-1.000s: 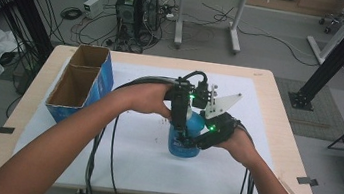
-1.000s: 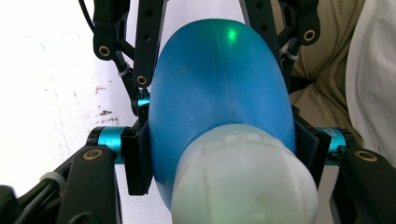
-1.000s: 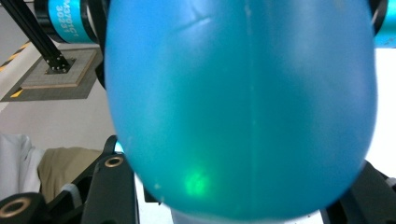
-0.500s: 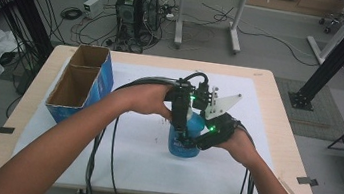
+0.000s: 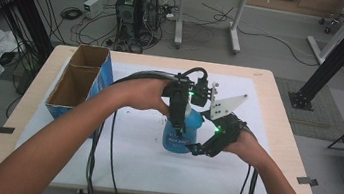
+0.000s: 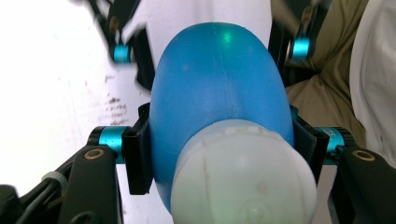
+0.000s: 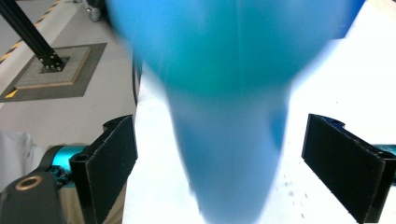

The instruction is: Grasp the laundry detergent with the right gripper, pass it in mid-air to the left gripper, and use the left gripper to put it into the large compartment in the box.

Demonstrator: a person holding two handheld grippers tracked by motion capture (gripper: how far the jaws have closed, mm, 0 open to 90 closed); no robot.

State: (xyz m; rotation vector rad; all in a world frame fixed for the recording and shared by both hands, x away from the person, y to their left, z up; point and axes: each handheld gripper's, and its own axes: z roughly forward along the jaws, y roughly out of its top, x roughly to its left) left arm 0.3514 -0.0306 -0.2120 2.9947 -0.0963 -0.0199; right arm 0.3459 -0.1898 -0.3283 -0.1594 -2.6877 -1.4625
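1. High view: a blue plastic bottle with a white cap [image 5: 181, 134] stands upright near the middle of the white-covered counter [image 5: 139, 173], at 3 o'clock from an open blue cardboard box [image 5: 78, 82].
2. Left hand-held gripper [image 5: 178, 120] comes from above and clamps the bottle just under its cap, pads pressed on both sides.
3. Right hand-held gripper [image 5: 199, 148], at 4 o'clock of the bottle, has just been opening; its jaws stand clear of the bottle between them.

High view looks down over the table [image 5: 258, 189]; both gripper views sit close against the shared blue bottle [image 5: 181, 134]
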